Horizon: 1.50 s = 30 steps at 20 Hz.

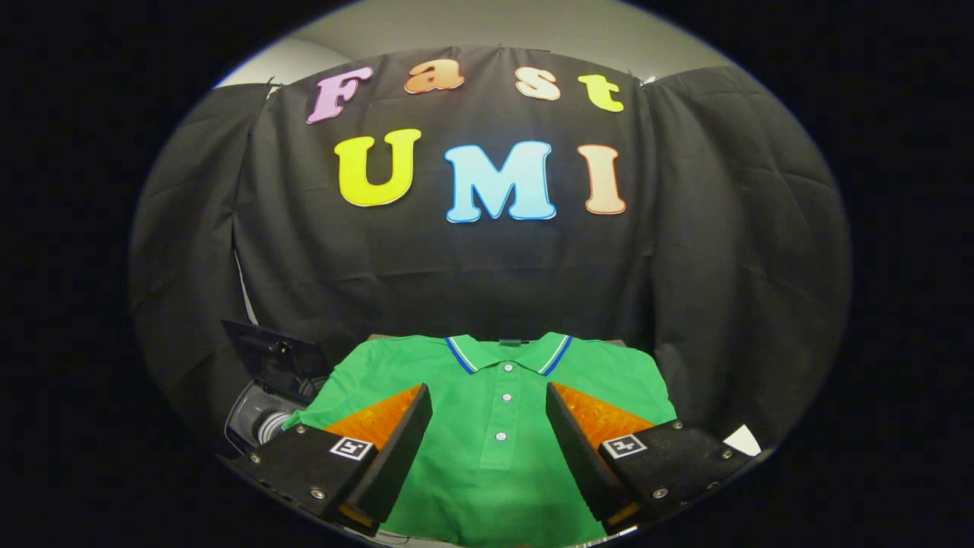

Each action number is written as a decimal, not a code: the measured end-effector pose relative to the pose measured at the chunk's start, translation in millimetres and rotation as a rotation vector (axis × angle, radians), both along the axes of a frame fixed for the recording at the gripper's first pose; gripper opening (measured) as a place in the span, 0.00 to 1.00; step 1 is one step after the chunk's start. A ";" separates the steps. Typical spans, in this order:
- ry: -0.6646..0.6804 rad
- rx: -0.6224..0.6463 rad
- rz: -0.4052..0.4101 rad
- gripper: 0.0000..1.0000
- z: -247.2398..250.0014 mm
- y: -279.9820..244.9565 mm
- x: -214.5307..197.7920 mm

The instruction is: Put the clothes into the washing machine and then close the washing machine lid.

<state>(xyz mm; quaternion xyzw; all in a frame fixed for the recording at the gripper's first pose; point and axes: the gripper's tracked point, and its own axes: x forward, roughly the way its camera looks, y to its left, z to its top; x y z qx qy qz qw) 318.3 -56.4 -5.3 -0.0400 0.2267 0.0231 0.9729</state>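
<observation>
One green polo shirt (487,426) between spread tongs (488,415)

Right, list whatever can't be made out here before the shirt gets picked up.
- Green polo shirt: its hem runs below the open tongs; the tong fingers cover parts of its sides.
- Washing machine: tucked behind the shirt's sleeve and the left finger, so the drum's inside can't be seen.
- Washing machine lid: raised, dark against the cloth wall, its hinge unclear.
</observation>
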 end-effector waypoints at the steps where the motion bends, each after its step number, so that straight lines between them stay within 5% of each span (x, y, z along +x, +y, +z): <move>1: 0.023 0.005 -0.001 0.94 -6.6 -2.3 3.7; 10: 0.231 0.007 0.037 0.94 -59.0 -2.2 16.5; 18: 0.264 -0.005 0.050 0.94 -66.0 -0.8 16.3; 24: 0.245 -0.008 0.083 0.46 -63.7 8.9 13.6; 27: 0.244 -0.015 0.118 0.12 -64.6 13.3 13.3; 30: 0.221 0.004 0.129 0.01 -61.2 10.9 14.5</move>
